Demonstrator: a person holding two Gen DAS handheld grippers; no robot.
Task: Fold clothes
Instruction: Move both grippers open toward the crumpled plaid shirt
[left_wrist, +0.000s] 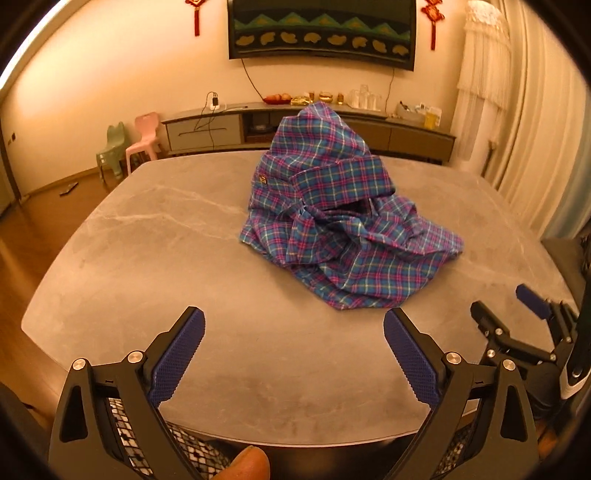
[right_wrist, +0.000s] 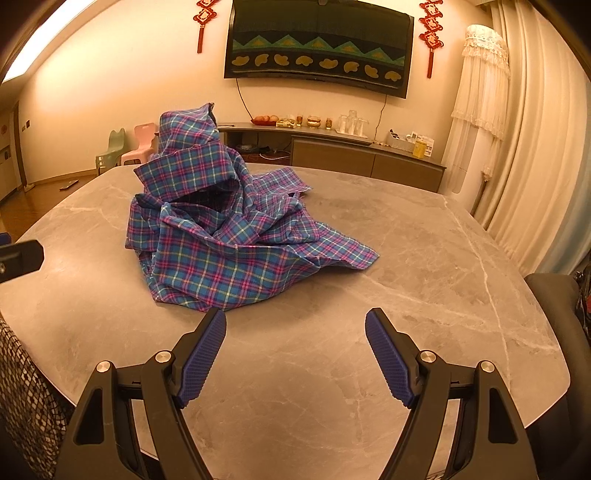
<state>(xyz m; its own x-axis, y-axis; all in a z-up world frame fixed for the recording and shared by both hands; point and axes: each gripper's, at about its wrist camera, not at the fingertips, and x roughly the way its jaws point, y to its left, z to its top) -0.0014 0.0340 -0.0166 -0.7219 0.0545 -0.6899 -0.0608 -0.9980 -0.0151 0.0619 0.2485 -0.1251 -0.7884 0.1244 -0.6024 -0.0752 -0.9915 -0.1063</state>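
Note:
A blue, pink and purple plaid shirt (left_wrist: 343, 218) lies crumpled in a tall heap on the grey marble table (left_wrist: 155, 266). It also shows in the right wrist view (right_wrist: 229, 236), left of centre. My left gripper (left_wrist: 293, 325) is open and empty, hovering near the table's front edge, short of the shirt. My right gripper (right_wrist: 295, 325) is open and empty, just in front of the shirt's near hem. The right gripper also shows at the right edge of the left wrist view (left_wrist: 506, 306).
The marble table (right_wrist: 424, 266) has bare surface to the right of the shirt. Behind it stand a low TV cabinet (right_wrist: 362, 155) with glasses and fruit, a wall TV (right_wrist: 317, 44), small chairs (left_wrist: 142, 140) and curtains (right_wrist: 517, 129).

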